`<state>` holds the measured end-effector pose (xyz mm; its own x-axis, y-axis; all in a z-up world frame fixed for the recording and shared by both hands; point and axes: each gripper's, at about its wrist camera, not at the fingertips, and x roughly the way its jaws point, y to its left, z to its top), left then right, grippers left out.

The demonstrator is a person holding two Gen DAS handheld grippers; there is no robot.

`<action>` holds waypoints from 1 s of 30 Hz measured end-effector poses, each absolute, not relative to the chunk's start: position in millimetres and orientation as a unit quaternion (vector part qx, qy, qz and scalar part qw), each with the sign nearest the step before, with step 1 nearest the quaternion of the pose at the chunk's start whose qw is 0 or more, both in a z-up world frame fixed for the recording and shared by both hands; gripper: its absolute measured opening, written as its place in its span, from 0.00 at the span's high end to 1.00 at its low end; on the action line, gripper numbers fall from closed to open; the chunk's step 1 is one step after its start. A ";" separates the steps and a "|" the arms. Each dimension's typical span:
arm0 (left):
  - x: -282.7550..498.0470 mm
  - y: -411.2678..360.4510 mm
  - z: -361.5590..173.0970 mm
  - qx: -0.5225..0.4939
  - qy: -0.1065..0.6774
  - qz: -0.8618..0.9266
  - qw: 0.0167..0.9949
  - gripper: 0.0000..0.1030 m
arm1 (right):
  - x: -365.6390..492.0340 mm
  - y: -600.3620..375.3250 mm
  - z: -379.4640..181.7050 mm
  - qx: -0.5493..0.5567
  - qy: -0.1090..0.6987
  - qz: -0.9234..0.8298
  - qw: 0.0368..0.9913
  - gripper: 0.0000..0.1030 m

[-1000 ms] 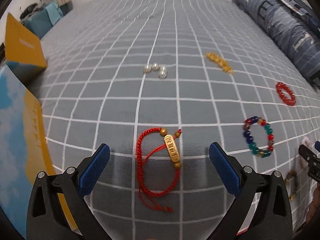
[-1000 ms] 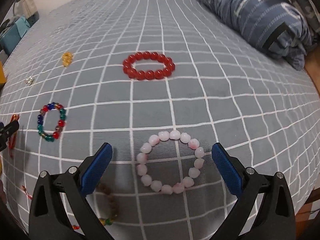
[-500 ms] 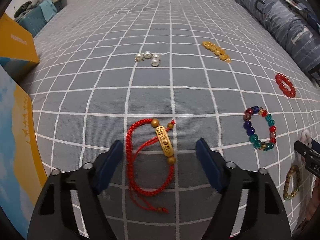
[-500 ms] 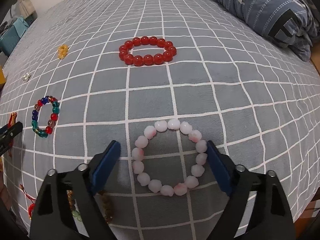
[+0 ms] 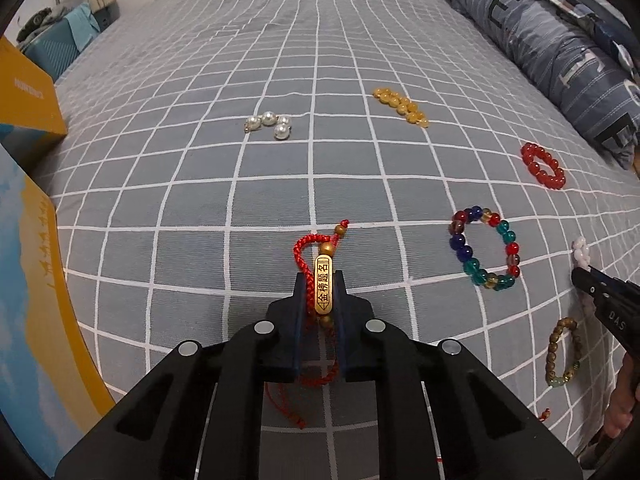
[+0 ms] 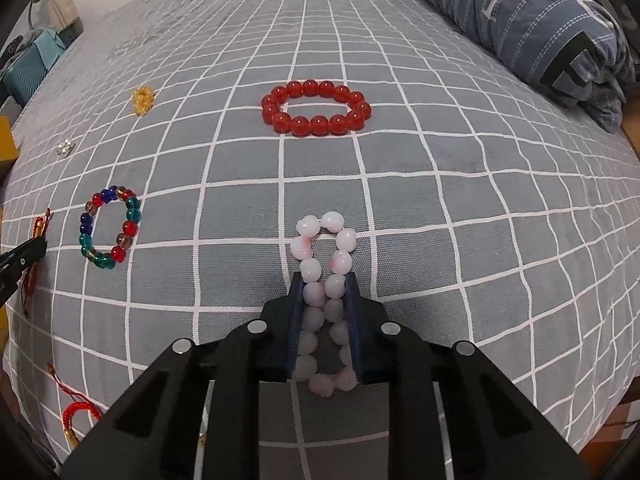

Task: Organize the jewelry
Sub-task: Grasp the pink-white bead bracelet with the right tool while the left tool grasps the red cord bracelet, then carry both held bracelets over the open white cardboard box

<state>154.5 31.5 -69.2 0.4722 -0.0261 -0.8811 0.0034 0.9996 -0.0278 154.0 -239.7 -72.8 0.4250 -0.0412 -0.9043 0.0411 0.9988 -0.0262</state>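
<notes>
A red cord bracelet (image 5: pixel 304 246) with a gold bar lies on the grey checked bedspread (image 5: pixel 240 200). My left gripper (image 5: pixel 320 276) is closing, and its blue pads press the cord and bar into a narrow strip between them. A pink bead bracelet (image 6: pixel 308 226) is squeezed into a long oval by my right gripper (image 6: pixel 324 278), whose jaws are also closing, with beads against both pads. The pink bracelet's far end sticks out beyond the fingertips.
A multicolour bead bracelet (image 5: pixel 484 248), a red bead bracelet (image 6: pixel 316 108), yellow beads (image 5: pixel 400 106), pearls (image 5: pixel 272 124) and a brown bead bracelet (image 5: pixel 562 352) lie around. Orange-and-blue boxes (image 5: pixel 32 100) stand at the left. A folded quilt (image 5: pixel 560 48) is at the right.
Both pairs of jaws went from wide open to nearly together. The red cord bracelet and the pink bead bracelet were each pinched narrow between the pads.
</notes>
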 end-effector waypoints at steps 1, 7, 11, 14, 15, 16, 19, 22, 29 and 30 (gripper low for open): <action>153.8 31.2 -67.7 -0.011 0.511 -0.011 0.859 0.89 | 153.4 -240.7 -71.8 0.003 0.535 -0.024 0.845 0.82; 148.1 28.9 -60.3 -0.008 0.501 -0.011 0.866 0.89 | 149.2 -247.8 -66.2 0.025 0.525 -0.018 0.851 0.82; 147.7 30.0 -56.0 -0.005 0.492 -0.007 0.870 0.89 | 146.3 -249.0 -60.3 0.030 0.512 -0.018 0.858 0.82; 145.8 30.4 -52.3 -0.005 0.488 -0.007 0.873 0.89 | 142.6 -248.2 -55.9 0.030 0.504 -0.019 0.863 0.82; 145.1 30.1 -51.2 -0.004 0.486 -0.007 0.874 0.89 | 141.5 -247.2 -54.1 0.029 0.501 -0.019 0.865 0.82; 144.0 30.2 -49.0 -0.004 0.484 -0.007 0.875 0.89 | 139.4 -245.8 -51.3 0.029 0.496 -0.017 0.868 0.82; 139.9 31.0 -41.9 -0.006 0.478 -0.005 0.879 0.89 | 135.4 -243.6 -45.2 0.028 0.486 -0.016 0.873 0.82; 134.8 32.1 -34.3 -0.005 0.468 0.001 0.884 0.89 | 132.3 -240.3 -40.8 0.025 0.484 -0.016 0.875 0.82; 120.8 35.7 -18.4 -0.008 0.453 0.006 0.891 0.89 | 122.0 -234.9 -26.9 0.018 0.467 -0.021 0.884 0.82; 119.5 35.4 -16.2 -0.007 0.451 0.006 0.892 0.89 | 121.0 -234.5 -24.9 0.017 0.464 -0.022 0.885 0.82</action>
<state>119.5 35.4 -16.2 0.5922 0.0035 -0.8058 -0.0165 0.9998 -0.0078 121.0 -234.5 -24.9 0.5675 -0.0226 -0.8230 0.0549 0.9984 0.0105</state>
